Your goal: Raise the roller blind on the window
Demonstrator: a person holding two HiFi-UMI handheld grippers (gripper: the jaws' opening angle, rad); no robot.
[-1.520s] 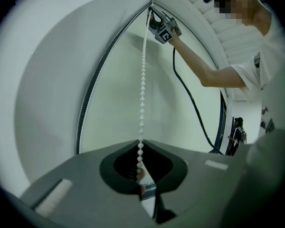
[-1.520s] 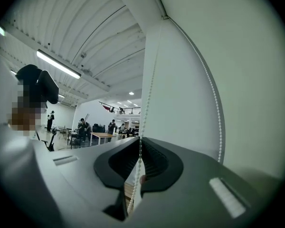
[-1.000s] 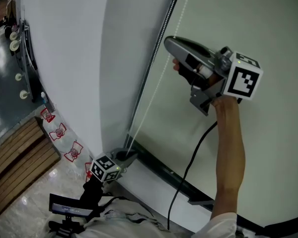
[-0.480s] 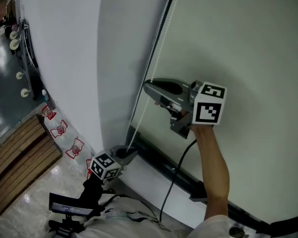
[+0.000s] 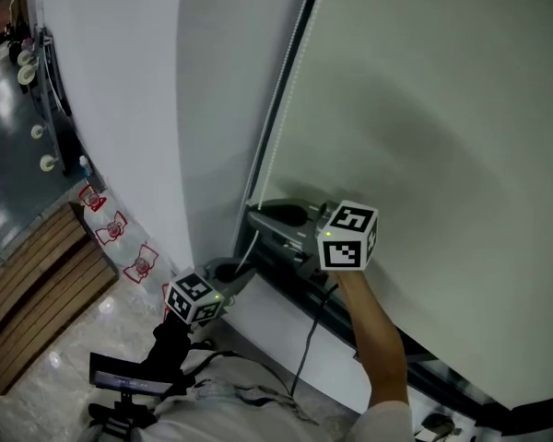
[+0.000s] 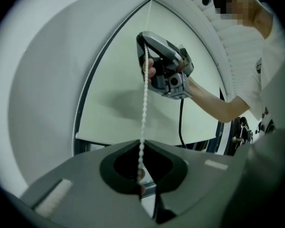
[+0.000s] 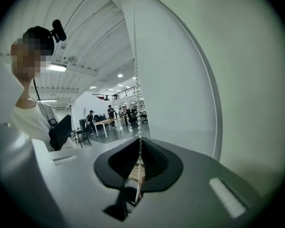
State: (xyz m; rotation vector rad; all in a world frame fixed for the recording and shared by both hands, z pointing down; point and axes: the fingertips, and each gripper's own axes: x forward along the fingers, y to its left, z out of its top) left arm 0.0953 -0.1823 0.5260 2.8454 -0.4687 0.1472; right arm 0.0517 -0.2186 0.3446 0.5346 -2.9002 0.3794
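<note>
The pale roller blind (image 5: 442, 127) covers the window, and its white bead chain (image 5: 275, 145) hangs along the left frame. My right gripper (image 5: 256, 214) is low, near the dark bottom rail (image 5: 396, 353), shut on the chain. Just below it, my left gripper (image 5: 242, 282) is shut on the same chain. In the left gripper view the bead chain (image 6: 143, 103) rises from my left gripper's closed jaws (image 6: 140, 175) up to the right gripper (image 6: 142, 38). In the right gripper view the bead chain (image 7: 136, 80) runs up from the right gripper (image 7: 138, 174).
A white wall (image 5: 120, 109) curves away left of the window. The right gripper's black cable (image 5: 306, 357) hangs down past the sill. Wooden slats (image 5: 37, 284) and a dark stand (image 5: 129, 380) are on the floor. Distant people sit at desks (image 7: 104, 120).
My right gripper has come down from high on the blind to just above the left gripper, still shut on the chain. The left gripper has stayed where it was.
</note>
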